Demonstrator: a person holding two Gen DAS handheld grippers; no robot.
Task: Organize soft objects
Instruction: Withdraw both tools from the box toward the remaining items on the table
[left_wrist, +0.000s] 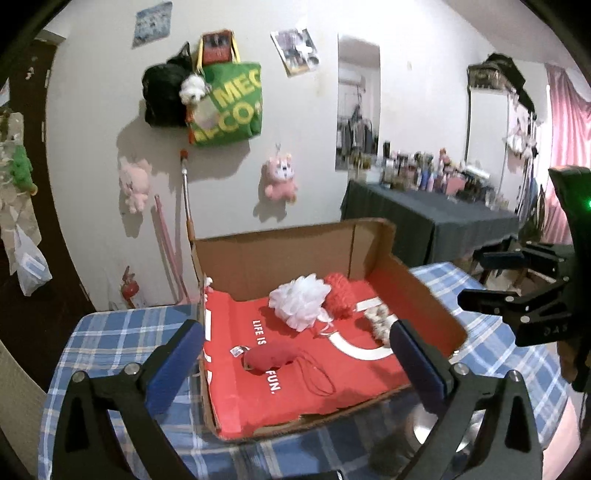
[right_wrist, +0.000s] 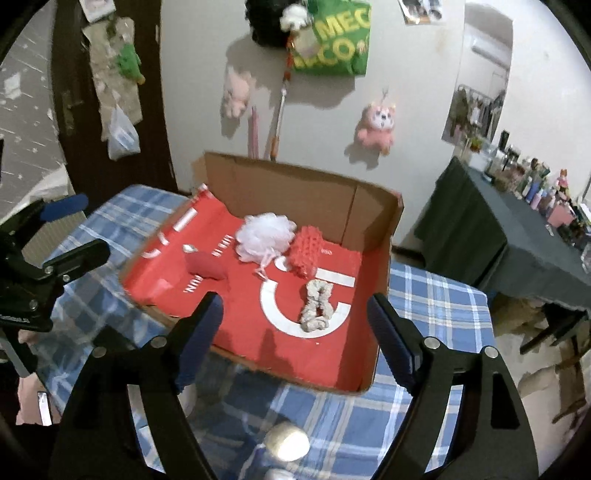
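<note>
both grippers, left gripper (left_wrist: 295, 354) and right gripper (right_wrist: 295, 328), hang spread and empty above the shallow red-lined cardboard box (right_wrist: 369, 206); white mesh pouf (right_wrist: 264, 236) sits at twelve o'clock, seemingly sorted.

Red liner sheet (left_wrist: 332, 373) in the cardboard box (left_wrist: 295, 254): white print "LIFE IS" and further along "FUN.", the middle hidden by a red soft pouch (left_wrist: 267, 357). Same sheet carries large white letter shapes, one like a "C" or "G", not readable as a word. Right wrist view shows this print upside down and blurred. Green tote bag (left_wrist: 231, 107) on the wall: yellow letters "MEC" above "CO", both cut off by folds. Posters (left_wrist: 295, 51) on the wall: text too small.
</note>
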